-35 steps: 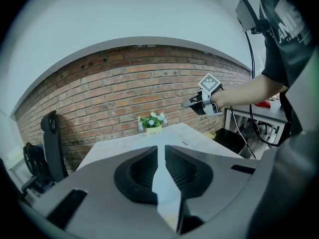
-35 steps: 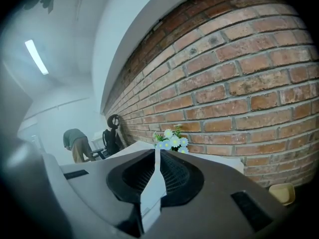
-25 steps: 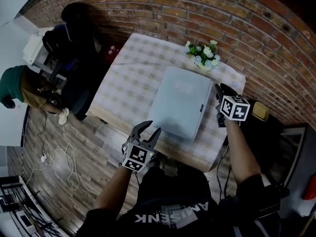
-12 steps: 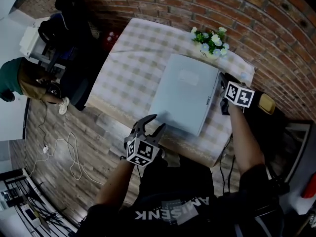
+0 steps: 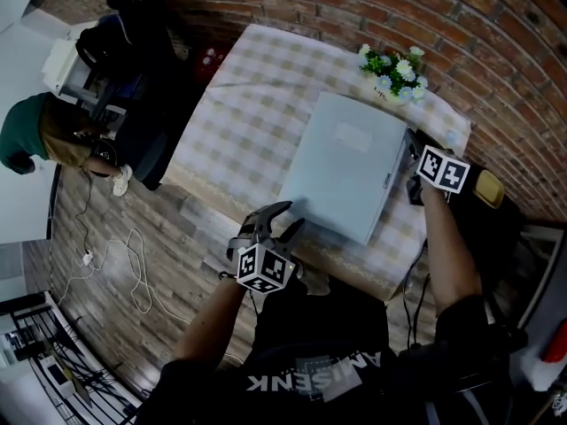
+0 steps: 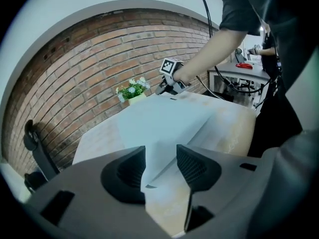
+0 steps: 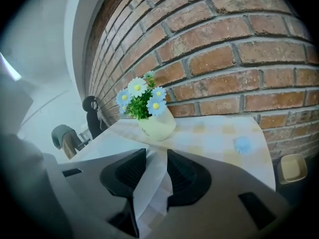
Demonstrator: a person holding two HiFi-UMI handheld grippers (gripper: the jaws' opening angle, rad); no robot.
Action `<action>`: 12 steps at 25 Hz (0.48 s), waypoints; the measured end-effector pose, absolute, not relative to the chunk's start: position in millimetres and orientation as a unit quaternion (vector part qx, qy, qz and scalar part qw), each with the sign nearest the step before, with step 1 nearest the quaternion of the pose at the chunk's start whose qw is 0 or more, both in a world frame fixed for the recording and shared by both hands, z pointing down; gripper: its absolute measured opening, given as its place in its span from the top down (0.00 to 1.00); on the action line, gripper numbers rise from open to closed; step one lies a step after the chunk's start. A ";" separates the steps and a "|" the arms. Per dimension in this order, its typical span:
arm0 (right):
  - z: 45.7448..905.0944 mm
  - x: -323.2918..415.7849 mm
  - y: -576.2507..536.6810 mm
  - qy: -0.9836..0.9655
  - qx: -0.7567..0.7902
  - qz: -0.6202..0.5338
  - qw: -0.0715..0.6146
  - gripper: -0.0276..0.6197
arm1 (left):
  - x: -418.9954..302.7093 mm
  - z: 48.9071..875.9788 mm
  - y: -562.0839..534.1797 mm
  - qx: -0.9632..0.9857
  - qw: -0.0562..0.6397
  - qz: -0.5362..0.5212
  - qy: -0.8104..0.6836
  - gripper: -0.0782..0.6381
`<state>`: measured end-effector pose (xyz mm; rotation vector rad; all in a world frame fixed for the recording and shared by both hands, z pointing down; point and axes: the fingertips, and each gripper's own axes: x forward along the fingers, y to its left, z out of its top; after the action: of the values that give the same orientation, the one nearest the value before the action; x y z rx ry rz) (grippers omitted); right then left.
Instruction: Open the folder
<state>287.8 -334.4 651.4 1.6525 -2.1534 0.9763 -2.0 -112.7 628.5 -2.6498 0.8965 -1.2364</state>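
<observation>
Folder point(image 5: 345, 171) lies closed on worktop point(image 5: 248, 104); my left claw point(image 6: 160, 156) and right claw point(image 7: 157, 158), jaws just opening, straddle its edges, gripping nothing.

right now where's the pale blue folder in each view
Head view: the pale blue flat folder lies right of centre.
Left gripper view: folder at centre, low.
Right gripper view: folder at lower left.
Shared landmark: the cream pot of white and blue flowers beyond the folder.
</observation>
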 end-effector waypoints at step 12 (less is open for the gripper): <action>651.8 287.3 -335.4 -0.741 0.567 0.335 0.130 0.70 | 2.1 631.3 -116.5 -0.830 0.172 -0.488 0.209 0.60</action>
<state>287.3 -335.4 651.8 1.6487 -2.1529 0.9729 2.1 -116.5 631.3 -2.3543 0.5933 -1.3862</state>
